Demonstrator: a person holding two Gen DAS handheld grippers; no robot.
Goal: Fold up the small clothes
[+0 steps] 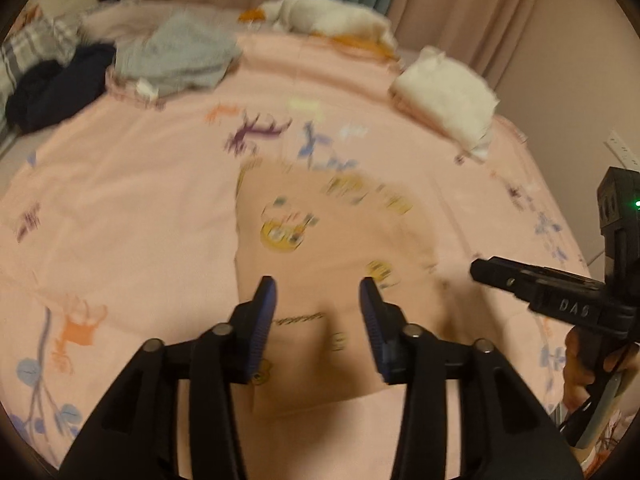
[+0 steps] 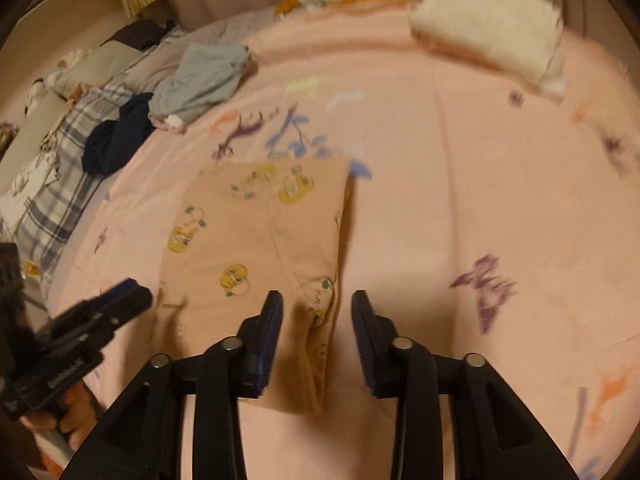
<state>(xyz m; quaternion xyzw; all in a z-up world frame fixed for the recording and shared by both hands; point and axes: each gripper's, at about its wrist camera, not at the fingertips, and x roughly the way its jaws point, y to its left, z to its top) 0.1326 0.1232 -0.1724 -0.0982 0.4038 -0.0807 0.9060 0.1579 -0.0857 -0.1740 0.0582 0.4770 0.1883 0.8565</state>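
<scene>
A small peach garment with yellow cartoon prints (image 1: 320, 272) lies flat and folded on the pink bedsheet (image 1: 120, 208); it also shows in the right wrist view (image 2: 256, 240). My left gripper (image 1: 318, 292) is open and empty, hovering over the garment's near part. My right gripper (image 2: 317, 308) is open and empty above the garment's near right edge. The right gripper (image 1: 496, 272) shows at the right of the left wrist view. The left gripper (image 2: 124, 300) shows at the lower left of the right wrist view.
A grey garment (image 1: 176, 56) and a dark navy one (image 1: 56, 84) lie at the back left. A folded white stack (image 1: 448, 96) sits at the back right, with a white and orange pile (image 1: 332, 16) behind. Curtains hang beyond the bed.
</scene>
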